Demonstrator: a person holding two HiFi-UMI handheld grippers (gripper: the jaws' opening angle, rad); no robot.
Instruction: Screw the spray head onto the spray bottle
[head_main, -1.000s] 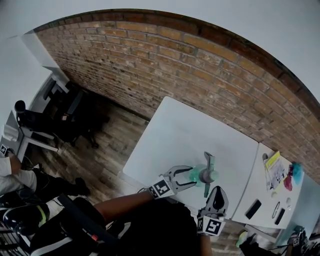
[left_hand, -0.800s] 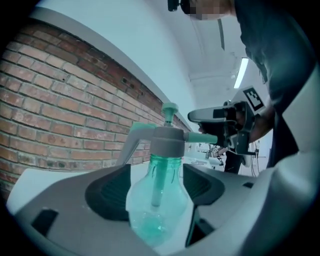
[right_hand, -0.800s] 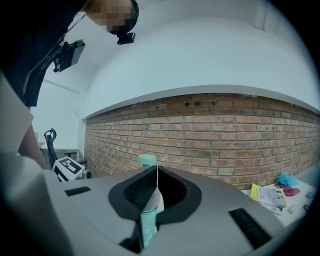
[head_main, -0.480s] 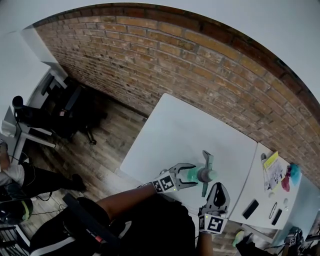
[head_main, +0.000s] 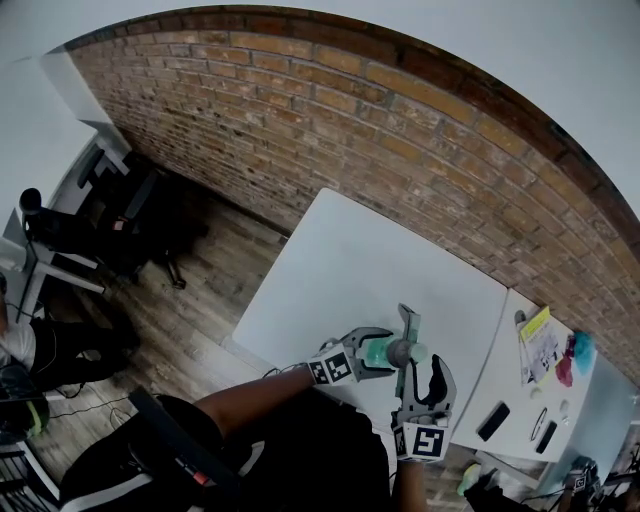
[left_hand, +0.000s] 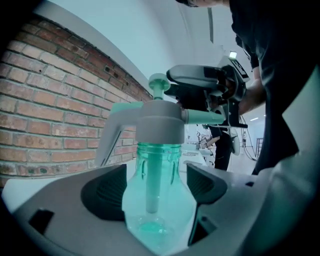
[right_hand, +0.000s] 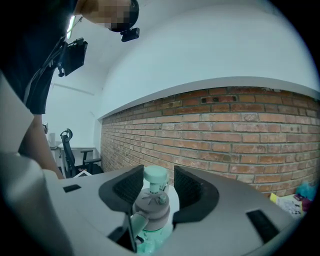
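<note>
Left gripper (head_main: 383, 352) jaws, just opened apart, flank the spray bottle (left_hand: 157, 200). At its 5 o'clock, right gripper (head_main: 424, 368) jaws, also just parted, stand around the spray head (right_hand: 150, 202).

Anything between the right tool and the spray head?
Nothing visible. The spray head sits on the spray bottle, directly between the right tool's jaws, which have just been opening and stand apart around it. The left tool's jaws have been opening too, with the bottle between them.
</note>
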